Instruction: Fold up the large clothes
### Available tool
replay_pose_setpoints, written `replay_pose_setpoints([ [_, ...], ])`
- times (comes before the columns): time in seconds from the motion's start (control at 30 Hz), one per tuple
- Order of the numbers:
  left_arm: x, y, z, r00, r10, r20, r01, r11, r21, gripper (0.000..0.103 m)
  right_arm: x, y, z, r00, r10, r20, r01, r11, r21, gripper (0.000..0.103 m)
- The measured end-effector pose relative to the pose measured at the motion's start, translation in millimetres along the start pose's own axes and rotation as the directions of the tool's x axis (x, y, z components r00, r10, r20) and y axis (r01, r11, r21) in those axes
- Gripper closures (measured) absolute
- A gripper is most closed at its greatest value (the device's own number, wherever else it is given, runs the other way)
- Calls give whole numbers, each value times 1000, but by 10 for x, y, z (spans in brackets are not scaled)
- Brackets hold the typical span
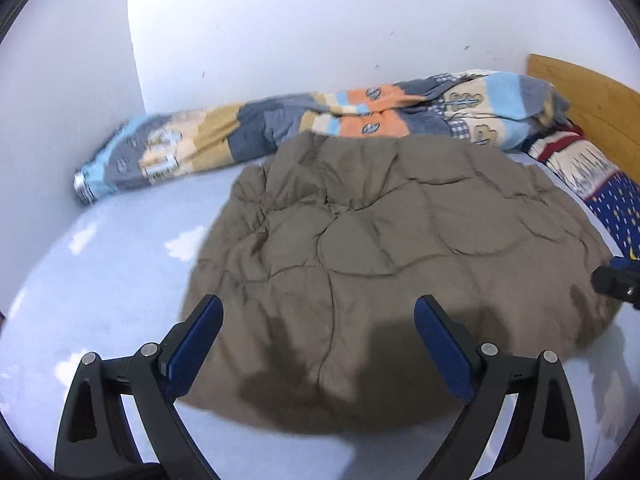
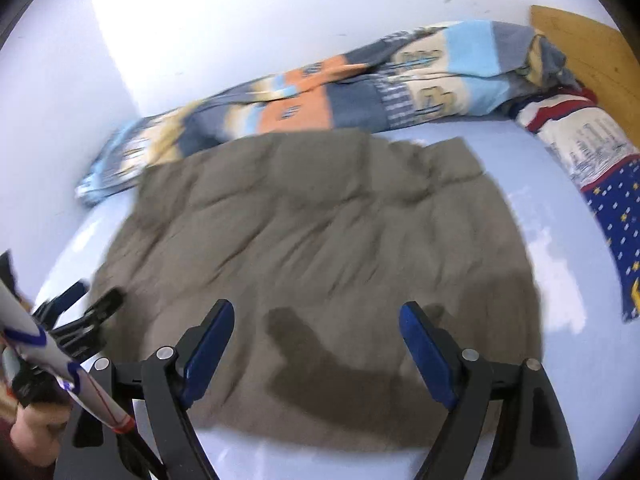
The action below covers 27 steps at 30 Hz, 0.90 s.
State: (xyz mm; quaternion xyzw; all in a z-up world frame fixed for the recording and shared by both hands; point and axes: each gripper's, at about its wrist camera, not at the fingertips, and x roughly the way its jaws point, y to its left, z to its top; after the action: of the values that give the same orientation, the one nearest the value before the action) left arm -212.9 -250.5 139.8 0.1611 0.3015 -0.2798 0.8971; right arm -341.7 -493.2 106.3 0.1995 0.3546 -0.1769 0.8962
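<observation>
The quilted brown garment (image 1: 384,240) was seen spread on the pale blue bed (image 1: 100,280); both the left gripper (image 1: 318,344) and right gripper (image 2: 316,352) were held wide apart, empty, above it; soft, puffy, light handling was judged likely, near-edge corners being best pinched.

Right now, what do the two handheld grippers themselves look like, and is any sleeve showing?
Both the left gripper and right gripper have black angular arms with silver pivot pins and flat blue pads. A white sleeve with blue and red markings shows in the right view.
</observation>
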Motion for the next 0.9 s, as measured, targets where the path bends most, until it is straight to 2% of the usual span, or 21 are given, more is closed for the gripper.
replay_pose_setpoints([
  [0.13, -267, -4, -43, 999, 25, 31, -26, 999, 19, 6, -142, 149, -202, 999, -36, -7, 35, 999, -23, 14],
  [0.23, -319, 0, -69, 997, 48, 54, -50, 998, 36, 6, -171, 215, -227, 999, -52, 9, 53, 998, -24, 14],
  [0.4, -8, 20, -92, 997, 72, 25, -73, 997, 17, 6, -20, 307, -124, 995, -94, 41, 96, 994, -56, 14],
  [0.53, 261, 3, -71, 994, 106, -1, -106, 994, 18, 6, 188, 310, -56, 995, -98, 29, 99, 994, -48, 14],
  [0.7, 535, 15, -69, 994, 89, -66, -91, 996, -24, 6, 452, 289, -9, 994, -106, 1, 106, 993, -46, 14],
  [0.9, 665, 40, -119, 991, 66, -113, -74, 995, -64, 6, 626, 292, -42, 992, -121, -15, 121, 992, -47, 12],
])
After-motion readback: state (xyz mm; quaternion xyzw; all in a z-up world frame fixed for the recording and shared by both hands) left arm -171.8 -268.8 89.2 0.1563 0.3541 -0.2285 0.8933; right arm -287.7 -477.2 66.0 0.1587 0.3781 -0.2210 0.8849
